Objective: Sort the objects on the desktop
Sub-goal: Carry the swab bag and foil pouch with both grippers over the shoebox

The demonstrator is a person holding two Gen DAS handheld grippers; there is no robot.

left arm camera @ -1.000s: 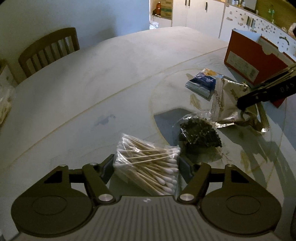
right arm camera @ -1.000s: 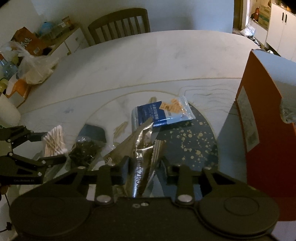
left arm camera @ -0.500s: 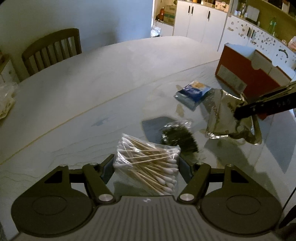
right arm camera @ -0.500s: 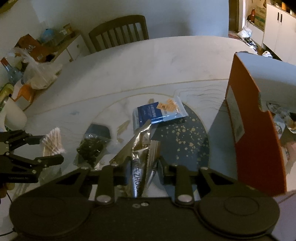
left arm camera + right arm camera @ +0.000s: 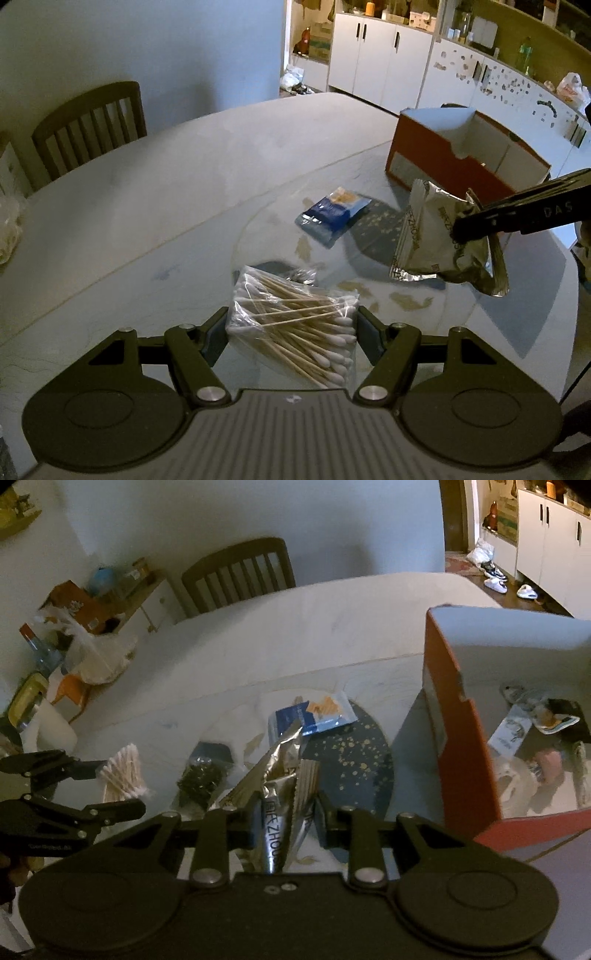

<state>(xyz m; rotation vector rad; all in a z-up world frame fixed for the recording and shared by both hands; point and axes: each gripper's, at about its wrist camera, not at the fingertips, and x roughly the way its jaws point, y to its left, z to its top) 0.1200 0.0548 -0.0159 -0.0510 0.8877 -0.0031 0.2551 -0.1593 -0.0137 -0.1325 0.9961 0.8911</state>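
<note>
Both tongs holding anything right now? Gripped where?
Left tongs clamp the cotton swab bag across its sides. Right tongs pinch the silver foil packet at its crumpled end, lifted off the table.

Two close wrist views, shared table [image 5: 184,192]

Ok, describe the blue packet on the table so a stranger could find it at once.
Start at the orange box standing open on the pale table. On the table's dark speckled patch beside it lies the blue packet, flat and untouched. Unlike the crinkled silver pouch in the right claw or the clear bag of cotton swabs, it is blue with an orange corner.
</note>
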